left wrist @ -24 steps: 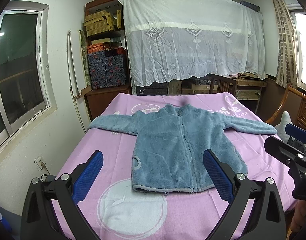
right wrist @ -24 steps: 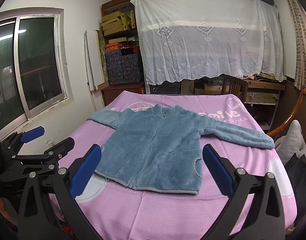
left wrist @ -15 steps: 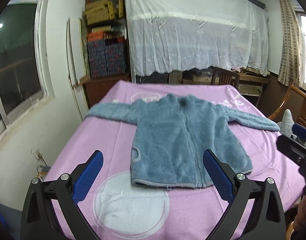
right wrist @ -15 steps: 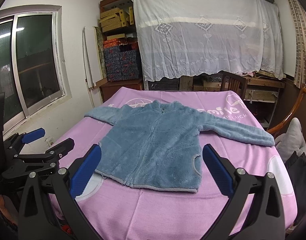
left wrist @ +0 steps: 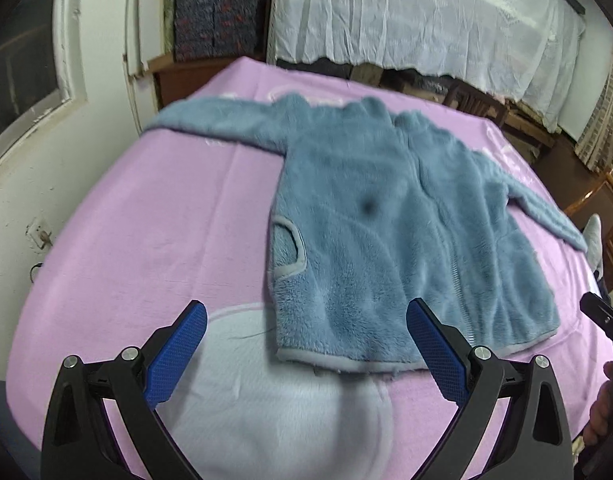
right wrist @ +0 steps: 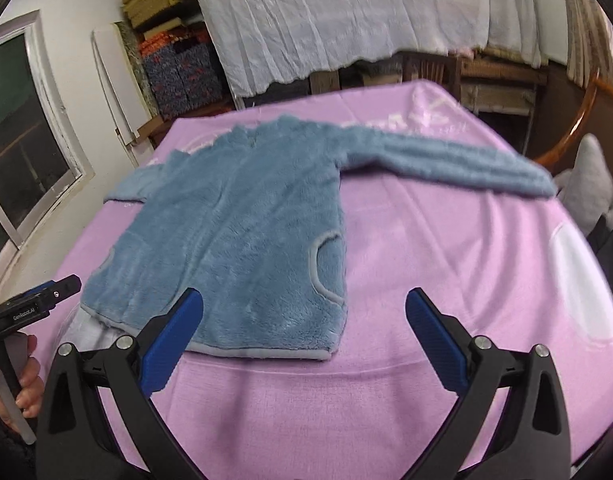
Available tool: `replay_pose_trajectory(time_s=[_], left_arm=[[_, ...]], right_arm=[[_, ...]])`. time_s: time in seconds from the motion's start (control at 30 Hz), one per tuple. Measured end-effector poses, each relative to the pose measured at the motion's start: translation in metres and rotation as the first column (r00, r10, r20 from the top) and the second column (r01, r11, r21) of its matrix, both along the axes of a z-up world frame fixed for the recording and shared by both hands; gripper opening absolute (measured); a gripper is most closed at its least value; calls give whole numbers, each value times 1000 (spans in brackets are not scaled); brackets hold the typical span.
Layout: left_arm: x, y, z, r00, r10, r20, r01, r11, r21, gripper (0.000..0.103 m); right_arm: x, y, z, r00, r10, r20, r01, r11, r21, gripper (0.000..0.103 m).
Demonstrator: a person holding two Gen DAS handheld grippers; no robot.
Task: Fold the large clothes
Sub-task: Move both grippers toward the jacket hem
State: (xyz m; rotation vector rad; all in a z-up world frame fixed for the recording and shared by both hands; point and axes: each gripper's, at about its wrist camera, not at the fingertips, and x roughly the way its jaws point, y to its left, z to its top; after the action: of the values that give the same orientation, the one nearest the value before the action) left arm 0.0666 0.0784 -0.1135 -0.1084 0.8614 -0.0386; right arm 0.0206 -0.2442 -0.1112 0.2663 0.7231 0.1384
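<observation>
A blue fleece jacket (left wrist: 386,232) (right wrist: 242,224) lies flat, front up, on a pink bedspread (left wrist: 154,240) (right wrist: 446,280), both sleeves spread out to the sides. My left gripper (left wrist: 306,340) hangs open above the jacket's near left hem corner, touching nothing. Over the near right hem corner my right gripper (right wrist: 304,328) also stands open with nothing between its blue pads. Each gripper shows at the edge of the other's view, held by a hand (right wrist: 26,392).
A window (right wrist: 22,144) and white wall run along the left of the bed. Behind the bed stand shelves with patterned boxes (left wrist: 214,24) under a white lace cloth (right wrist: 346,16). A wooden chair (right wrist: 578,120) and a grey cushion (right wrist: 590,184) sit at the right.
Both grippers have tipped downward and moved in closer over the bed; the jacket's hem now sits much nearer the fingers. The jacket itself has not moved.
</observation>
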Motion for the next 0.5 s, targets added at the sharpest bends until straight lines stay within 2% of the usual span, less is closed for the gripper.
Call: replay_pose_trajectory(time_s=[0.07, 0.17, 0.23, 0.27, 0.3, 0.33, 0.37, 0.4, 0.43, 0.5], left_arm=[[8, -2, -9, 1000, -10, -16, 10, 1000, 14, 99], [21, -5, -21, 999, -16, -52, 17, 1000, 19, 87], [29, -4, -28, 995, -36, -91, 34, 999, -24, 65], [29, -3, -27, 995, -44, -84, 41, 998, -38, 62], [29, -2, -25, 996, -49, -73, 46, 998, -41, 52], [29, -2, -25, 996, -56, -74, 53, 998, -42, 42], [29, -2, -27, 994, -69, -81, 65, 997, -50, 38], [29, -5, -28, 994, -69, -79, 66, 997, -49, 36], [27, -5, -27, 995, -68, -75, 65, 997, -44, 31], [24, -3, -27, 994, -73, -77, 70, 997, -42, 27]], right_arm=[[9, -4, -12, 998, 8, -61, -8, 1000, -5, 99], [26, -4, -30, 994, 16, -106, -12, 999, 32, 99], [33, -3, -38, 991, 32, -128, -27, 999, 47, 95], [36, -1, -42, 989, 48, -137, -41, 998, 56, 90], [39, 1, -45, 986, 70, -150, -60, 996, 71, 71], [42, 3, -46, 985, 91, -149, -79, 993, 88, 58], [43, 3, -46, 985, 89, -145, -77, 994, 83, 53], [43, 3, -45, 986, 92, -141, -81, 993, 82, 40], [43, 3, -46, 985, 99, -139, -88, 993, 82, 32], [41, 1, -47, 985, 105, -137, -93, 992, 88, 27]])
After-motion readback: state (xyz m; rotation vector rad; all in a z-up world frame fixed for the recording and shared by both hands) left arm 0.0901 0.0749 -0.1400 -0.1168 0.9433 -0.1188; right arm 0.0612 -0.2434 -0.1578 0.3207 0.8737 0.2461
